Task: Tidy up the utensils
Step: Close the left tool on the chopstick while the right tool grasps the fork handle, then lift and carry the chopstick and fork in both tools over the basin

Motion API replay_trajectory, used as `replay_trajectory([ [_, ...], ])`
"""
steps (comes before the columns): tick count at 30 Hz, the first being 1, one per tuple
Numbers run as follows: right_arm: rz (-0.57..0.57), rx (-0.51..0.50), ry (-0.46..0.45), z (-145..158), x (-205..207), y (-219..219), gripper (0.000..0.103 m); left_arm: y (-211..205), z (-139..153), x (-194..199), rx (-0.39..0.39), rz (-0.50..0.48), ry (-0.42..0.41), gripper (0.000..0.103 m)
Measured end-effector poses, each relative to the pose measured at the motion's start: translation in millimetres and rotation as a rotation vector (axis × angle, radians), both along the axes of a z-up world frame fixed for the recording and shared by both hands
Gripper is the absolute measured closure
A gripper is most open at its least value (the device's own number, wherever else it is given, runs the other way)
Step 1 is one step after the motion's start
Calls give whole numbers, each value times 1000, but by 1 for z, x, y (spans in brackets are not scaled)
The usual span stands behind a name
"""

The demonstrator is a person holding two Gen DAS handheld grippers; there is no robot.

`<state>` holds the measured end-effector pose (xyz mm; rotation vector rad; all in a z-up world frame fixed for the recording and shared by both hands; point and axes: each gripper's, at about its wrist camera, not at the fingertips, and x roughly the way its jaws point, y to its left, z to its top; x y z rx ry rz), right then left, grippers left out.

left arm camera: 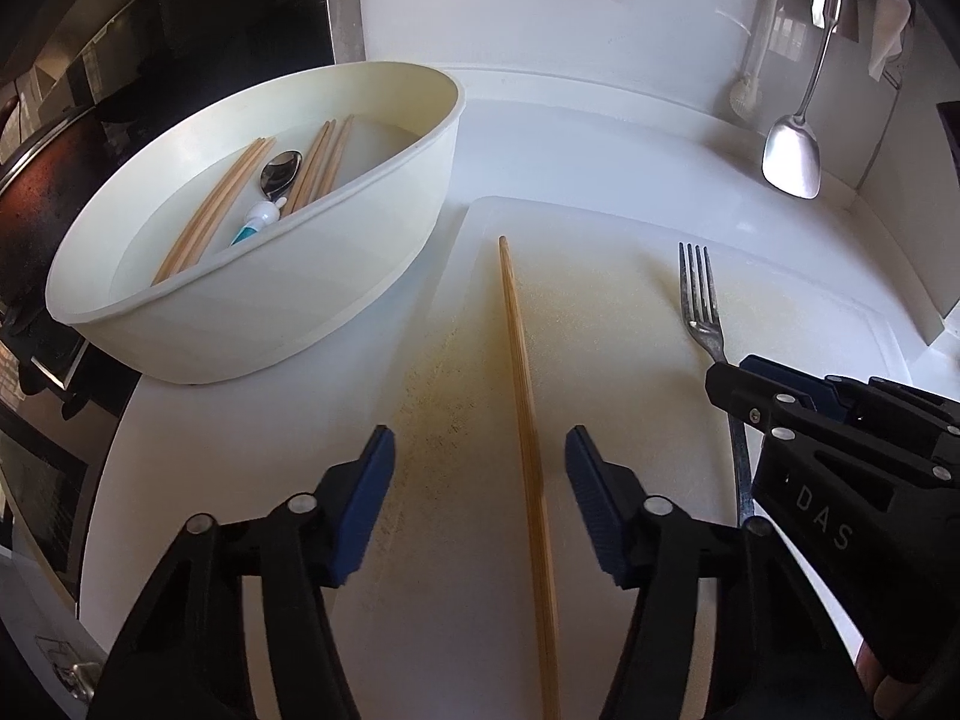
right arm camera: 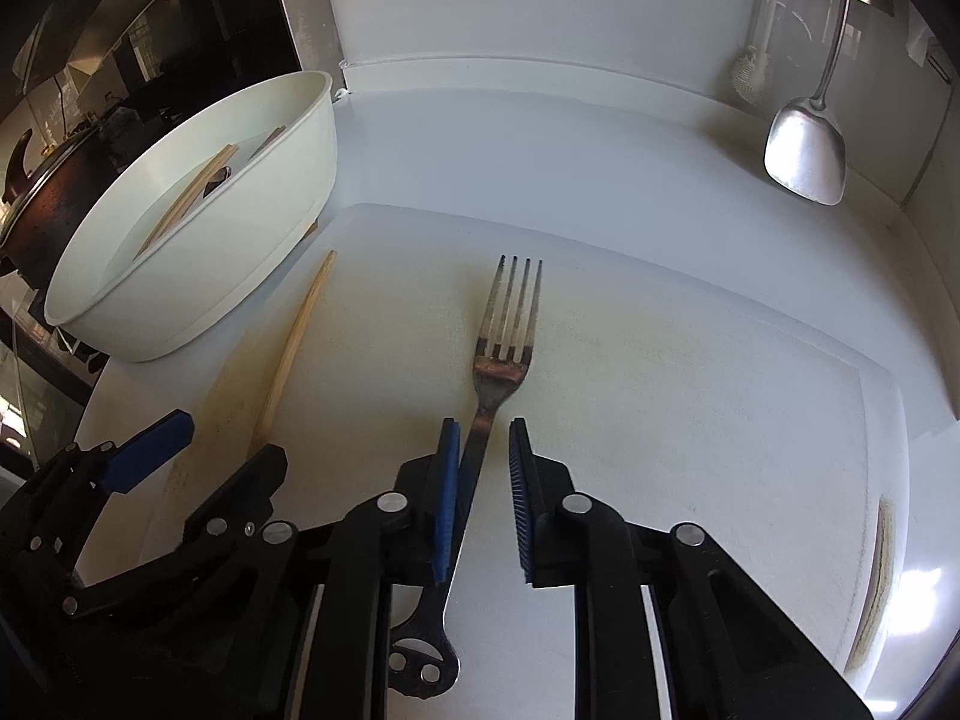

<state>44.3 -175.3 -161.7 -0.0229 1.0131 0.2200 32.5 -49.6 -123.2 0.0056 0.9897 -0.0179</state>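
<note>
A pair of wooden chopsticks (left arm camera: pixel 519 360) lies lengthwise on the white cutting board (left arm camera: pixel 600 276). My left gripper (left arm camera: pixel 480 438) is open and straddles them, with neither blue pad touching. To the right lies a metal fork (right arm camera: pixel 510 324), tines pointing away. My right gripper (right arm camera: pixel 485 426) is closed down to a narrow gap around the fork's handle. Its left pad is against the handle and a sliver of board shows before the right pad. A white oval basin (left arm camera: pixel 270 300) at the left holds more chopsticks, a spoon (left arm camera: pixel 281 171) and a small teal-and-white tube (left arm camera: pixel 258 222).
A steel spatula (right arm camera: pixel 807 156) and a white dish brush (left arm camera: pixel 747 96) hang at the back right wall. A dark pot (right arm camera: pixel 36 210) and stove stand left of the basin. The two grippers sit close together over the board's near half.
</note>
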Motion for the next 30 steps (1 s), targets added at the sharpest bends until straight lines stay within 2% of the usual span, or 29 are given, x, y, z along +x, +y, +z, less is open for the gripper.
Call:
replay_trajectory([
  [1, 5, -9, -1, 0, 0, 2, 93, 0, 0, 1, 2, 7, 0, 59],
  [3, 4, -13, -2, 0, -1, 3, 93, 1, 1, 3, -15, 2, 2, 81],
  [4, 1, -1, 1, 0, 0, 1, 93, 1, 2, 4, -18, -5, 5, 85],
  [5, -3, 10, 4, 0, 0, 0, 94, -1, 2, 5, -18, -15, 7, 94],
  [8, -17, 37, 10, 0, 0, -4, 95, -5, 2, 5, -4, -28, 6, 96],
  [12, -31, 85, 17, -1, -2, -11, 97, 2, 3, 6, -55, -27, 23, 96],
  [17, -52, 131, 22, -1, -4, -19, 97, 1, 7, 3, -73, -37, 31, 96],
  [30, -86, 198, -26, 15, -14, -30, 97, -3, 27, 1, -104, -60, 9, 96],
])
